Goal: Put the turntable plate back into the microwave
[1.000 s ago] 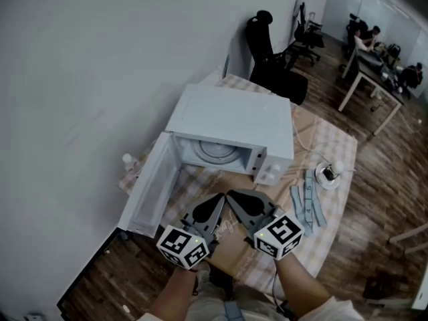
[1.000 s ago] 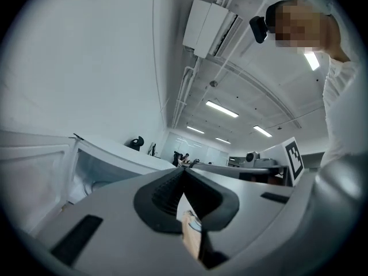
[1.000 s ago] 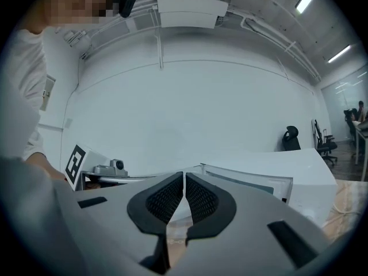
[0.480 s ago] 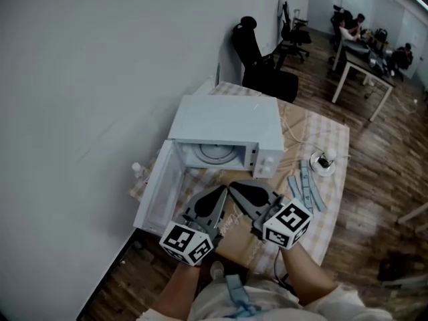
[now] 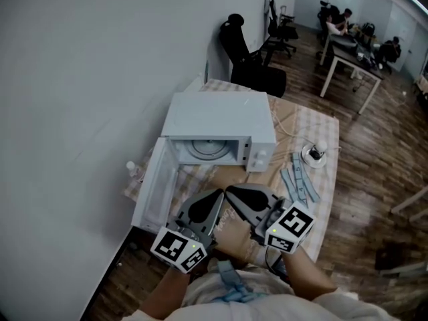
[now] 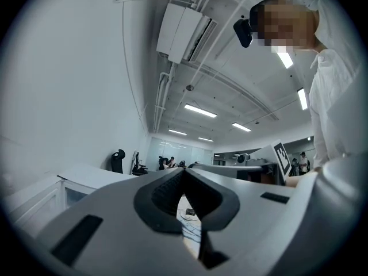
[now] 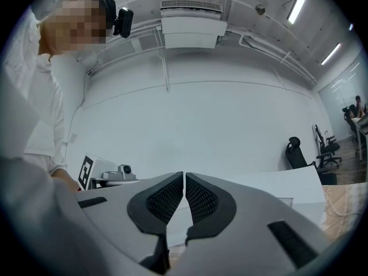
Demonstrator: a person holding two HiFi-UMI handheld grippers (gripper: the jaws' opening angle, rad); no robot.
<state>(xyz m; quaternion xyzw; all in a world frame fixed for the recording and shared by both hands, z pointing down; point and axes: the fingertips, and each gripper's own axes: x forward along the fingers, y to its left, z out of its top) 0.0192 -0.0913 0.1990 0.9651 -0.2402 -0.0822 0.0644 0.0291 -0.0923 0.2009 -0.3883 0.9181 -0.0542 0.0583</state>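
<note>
Since a second ago both tongs have come up and back toward the person (image 5: 234,299), and more of the person's shirt now shows at the bottom of the head view. The microwave (image 5: 221,116) looks smaller and farther off than before. The left tongs (image 5: 217,196) are pressed together with nothing in them, and their own view shows the two pads (image 6: 167,191) meeting. The right tongs (image 5: 231,191) are pressed together too, with only a thin crack between the pads (image 7: 201,200) and nothing held. Their tips sit just beside each other, above the near part of the table (image 5: 324,136). The plate (image 5: 212,149) lies flat inside the microwave, same as before. The door (image 5: 155,186) is still wide open. It swings out to the left, and its far end reaches about to the near left corner of the table. The microwave stands along the left edge of the table, by the wall (image 5: 80,79). A small bottle (image 5: 134,170) stands at that same edge, just left of the door. Near the right edge lie some strips (image 5: 297,182) and a small round thing (image 5: 313,154) on a cord. The middle strip of table between the microwave's front and the near edge is bare. A black chair (image 5: 244,52) stands past the far edge. Wood floor (image 5: 381,199) lies to the right.
</note>
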